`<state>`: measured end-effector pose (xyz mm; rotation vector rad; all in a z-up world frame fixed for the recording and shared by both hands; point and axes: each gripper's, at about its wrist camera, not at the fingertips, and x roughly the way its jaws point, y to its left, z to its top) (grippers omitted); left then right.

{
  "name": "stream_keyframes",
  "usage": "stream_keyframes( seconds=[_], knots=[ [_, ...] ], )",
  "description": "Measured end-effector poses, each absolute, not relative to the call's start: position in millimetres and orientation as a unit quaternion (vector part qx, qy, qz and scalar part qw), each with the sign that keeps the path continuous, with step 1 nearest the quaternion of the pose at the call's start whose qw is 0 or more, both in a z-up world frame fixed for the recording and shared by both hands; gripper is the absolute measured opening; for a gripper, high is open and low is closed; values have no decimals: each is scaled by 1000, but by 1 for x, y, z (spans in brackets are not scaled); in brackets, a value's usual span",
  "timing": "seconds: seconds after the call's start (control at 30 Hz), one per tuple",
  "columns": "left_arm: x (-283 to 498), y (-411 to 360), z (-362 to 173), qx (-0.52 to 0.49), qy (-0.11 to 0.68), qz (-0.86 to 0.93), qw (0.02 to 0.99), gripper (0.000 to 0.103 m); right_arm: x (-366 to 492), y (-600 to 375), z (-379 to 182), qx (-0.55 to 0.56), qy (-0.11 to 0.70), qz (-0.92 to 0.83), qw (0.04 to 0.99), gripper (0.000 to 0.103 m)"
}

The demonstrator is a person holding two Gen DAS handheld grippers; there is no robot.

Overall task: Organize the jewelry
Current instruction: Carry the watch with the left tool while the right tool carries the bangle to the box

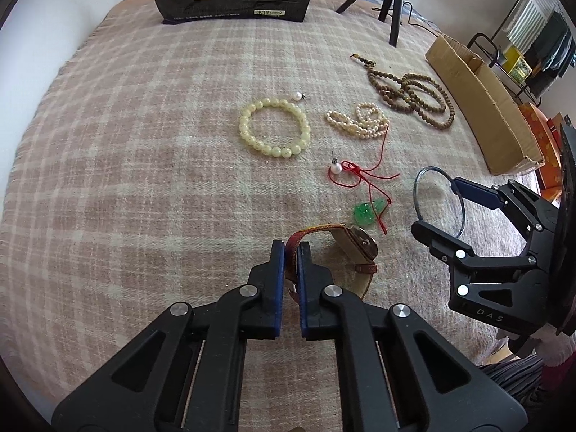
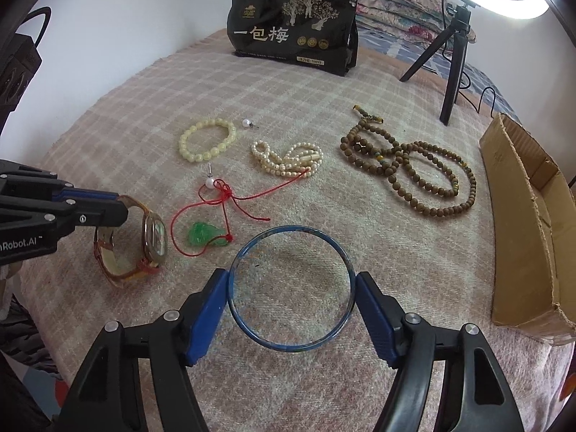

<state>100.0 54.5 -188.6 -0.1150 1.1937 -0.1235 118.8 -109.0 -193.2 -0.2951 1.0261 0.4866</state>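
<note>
Left gripper (image 1: 291,248): clenched on watch (image 1: 354,248) strap
Right gripper (image 2: 291,288): grasping blue bangle (image 2: 288,345); cardboard box (image 2: 522,252) edge rightward; bare blanket (image 2: 108,126) leftward

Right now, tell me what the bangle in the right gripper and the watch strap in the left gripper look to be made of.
Blue bangle: a thin, rigid, glossy ring, worn pale in patches; probably painted metal, perhaps glass. The right gripper clamps it across its width.
Watch strap: reddish-brown with a paler inside, flexible and matte; it looks like leather or an imitation. The left gripper pinches it.

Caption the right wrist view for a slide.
Right gripper clamps blue bangle; left gripper pinches watch strap.
</note>
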Motion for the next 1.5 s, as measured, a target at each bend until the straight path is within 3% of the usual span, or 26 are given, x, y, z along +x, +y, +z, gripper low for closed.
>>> stream_keyframes(
  seconds=[0.7, 1.5],
  knots=[
    [109, 42, -131, -70, 500, -74, 860, 4, 116, -136, -138, -120, 434, 214, 867, 73],
    [173, -59, -79, -105, 458, -130, 873, 4, 143, -272, -86, -46, 408, 95, 907, 73]
  ],
)
